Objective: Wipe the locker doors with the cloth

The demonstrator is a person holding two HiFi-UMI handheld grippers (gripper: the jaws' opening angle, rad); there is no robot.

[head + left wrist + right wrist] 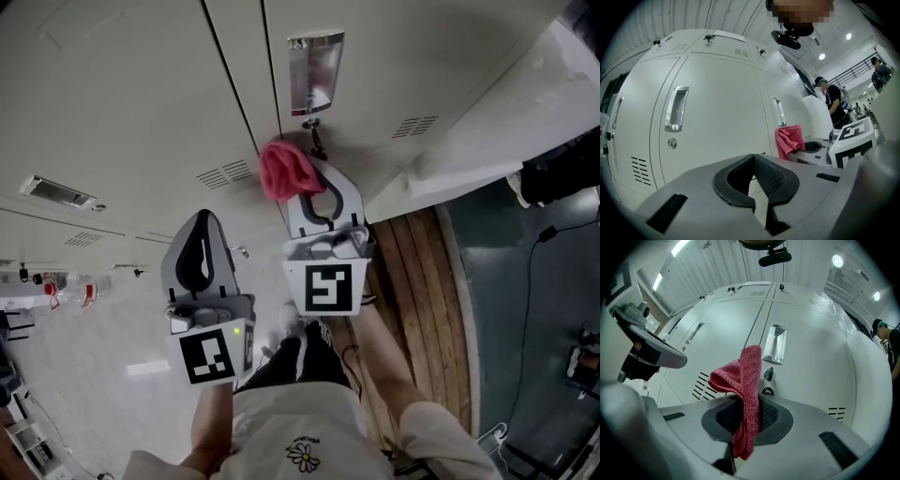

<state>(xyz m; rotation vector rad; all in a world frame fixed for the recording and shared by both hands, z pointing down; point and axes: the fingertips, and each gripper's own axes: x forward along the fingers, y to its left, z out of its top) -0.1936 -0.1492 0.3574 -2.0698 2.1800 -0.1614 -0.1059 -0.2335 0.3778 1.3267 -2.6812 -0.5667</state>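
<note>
Right gripper view showed the right gripper (749, 414) clamping a crumpled pink terry cloth (743, 376) near pale metal locker doors (811, 366); only left gripper view revealed the left gripper (753, 163) closed, empty.

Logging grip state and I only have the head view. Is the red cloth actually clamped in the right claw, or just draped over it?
Observer: Clamped. The right gripper view shows the red terry cloth pinched between the pads of the right claw, with a fold standing up past the tips.
Operator: Is the left claw carrying anything?
Observer: No. The left claw is shut, its pads meet at the tip, and nothing is between them.
Operator: Anyone near the work area?
Observer: Yes. The left gripper view shows a person in a dark top standing beyond the pale grey metal lockers, on the right claw's side.
</note>
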